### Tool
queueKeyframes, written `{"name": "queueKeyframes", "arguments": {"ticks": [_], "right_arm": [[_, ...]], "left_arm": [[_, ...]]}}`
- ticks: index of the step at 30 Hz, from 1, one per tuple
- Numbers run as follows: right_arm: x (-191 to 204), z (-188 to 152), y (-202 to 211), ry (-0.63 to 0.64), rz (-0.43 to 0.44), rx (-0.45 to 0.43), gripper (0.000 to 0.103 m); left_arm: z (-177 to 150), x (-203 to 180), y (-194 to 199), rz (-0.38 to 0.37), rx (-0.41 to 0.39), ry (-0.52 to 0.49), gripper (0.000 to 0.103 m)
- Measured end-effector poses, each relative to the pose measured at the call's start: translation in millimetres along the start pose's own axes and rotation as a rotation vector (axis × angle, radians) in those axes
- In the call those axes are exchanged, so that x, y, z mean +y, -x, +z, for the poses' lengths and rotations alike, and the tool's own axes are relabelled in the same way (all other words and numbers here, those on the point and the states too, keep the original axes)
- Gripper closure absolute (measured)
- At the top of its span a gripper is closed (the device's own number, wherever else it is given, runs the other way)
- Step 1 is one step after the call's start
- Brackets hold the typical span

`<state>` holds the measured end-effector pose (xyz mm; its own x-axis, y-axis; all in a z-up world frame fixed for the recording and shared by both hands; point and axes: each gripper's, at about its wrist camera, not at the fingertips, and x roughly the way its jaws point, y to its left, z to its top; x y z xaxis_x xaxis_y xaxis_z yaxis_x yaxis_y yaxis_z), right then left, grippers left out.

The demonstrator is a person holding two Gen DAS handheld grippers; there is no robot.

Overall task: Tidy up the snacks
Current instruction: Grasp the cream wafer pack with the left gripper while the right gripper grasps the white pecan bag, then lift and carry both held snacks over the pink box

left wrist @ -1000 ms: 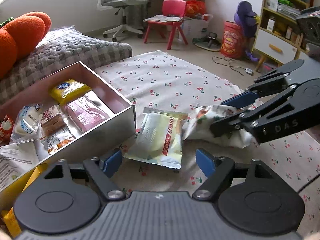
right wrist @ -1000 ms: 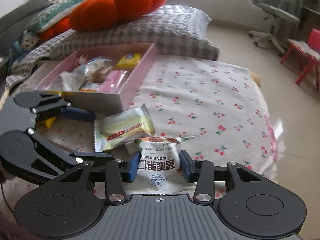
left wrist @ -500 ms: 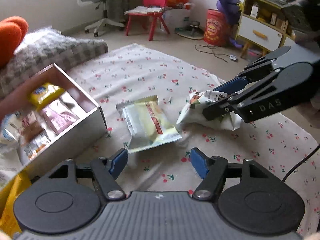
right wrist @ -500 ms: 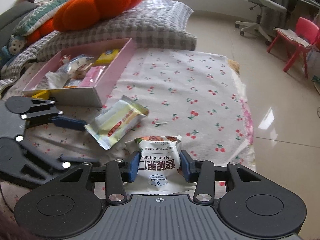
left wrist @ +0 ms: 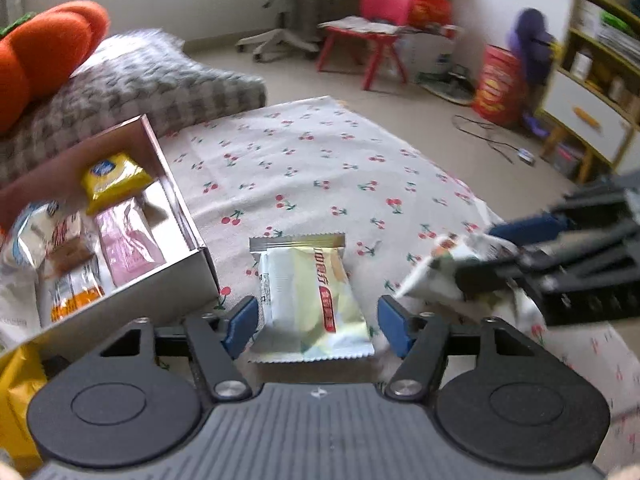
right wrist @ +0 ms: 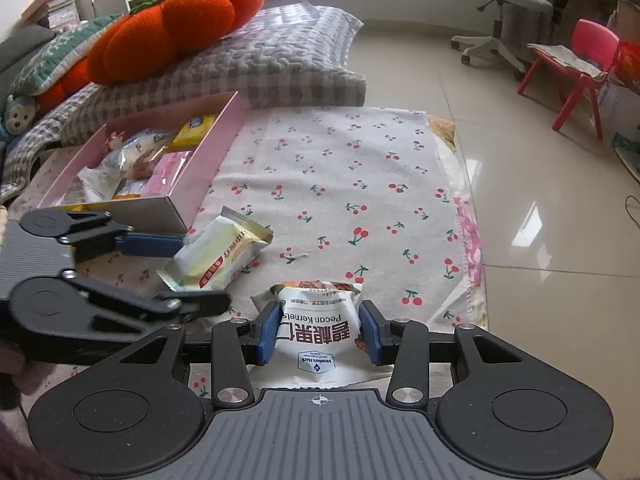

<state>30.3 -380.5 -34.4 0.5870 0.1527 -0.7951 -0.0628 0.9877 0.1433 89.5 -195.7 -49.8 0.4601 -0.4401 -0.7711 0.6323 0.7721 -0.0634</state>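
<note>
Jaws of the left gripper (left wrist: 316,322) have just been closing around the pale yellow wafer packet (left wrist: 310,296) lying on the cherry-print cloth (left wrist: 320,160) beside the pink snack box (right wrist: 224,136), blue pads not yet pressing it. Tilted steeply downward, the right gripper (right wrist: 319,334) clamps a white bag (right wrist: 318,336) printed "Pecan Kernels" and "Member's Mark".

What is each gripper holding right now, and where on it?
The right gripper pinches the white pecan packet across its side edges. The left gripper, closing, straddles the pale yellow packet without gripping it.
</note>
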Motion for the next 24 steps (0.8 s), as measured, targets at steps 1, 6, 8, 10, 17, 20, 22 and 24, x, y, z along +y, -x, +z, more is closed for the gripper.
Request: {"name": "queueKeyframes", "arguments": {"ticks": [1,6,8,10,17,20,22,24], "right_arm": [[-1,0,0,-0.003,-0.001,0.001,0.062],[-4,-1,1,-0.016,0.002,0.009,0.062],[-4,-2,0,-0.022,0.012,0.018,0.062],[-5,-3,-2,-0.045,0.036,0.041,0.062],[3,-6,-5,-0.081,0.134,0.072,0.062],[12,-8,-7,-0.068,0.145,0.074,0.058],[17,-10,-7,-0.061,0.138,0.075,0.058],[22,-12,-9,-0.052,0.124,0.081,0.056]], "left_arm": [[1,-1,-3,0.017,0.008,0.018,0.047],[1,-5,-5,0.095,0.007,0.036,0.052],[-1,-5,-2,0.103,0.005,0.041,0.056],[-5,-3,3,0.11,0.0,0.043,0.058],[-32,16,36,0.117,0.031,0.105,0.06],[-44,24,53,0.127,0.042,0.142,0.06],[-53,29,62,0.134,0.047,0.174,0.06],[-60,33,67,0.142,0.049,0.199,0.06]]}}
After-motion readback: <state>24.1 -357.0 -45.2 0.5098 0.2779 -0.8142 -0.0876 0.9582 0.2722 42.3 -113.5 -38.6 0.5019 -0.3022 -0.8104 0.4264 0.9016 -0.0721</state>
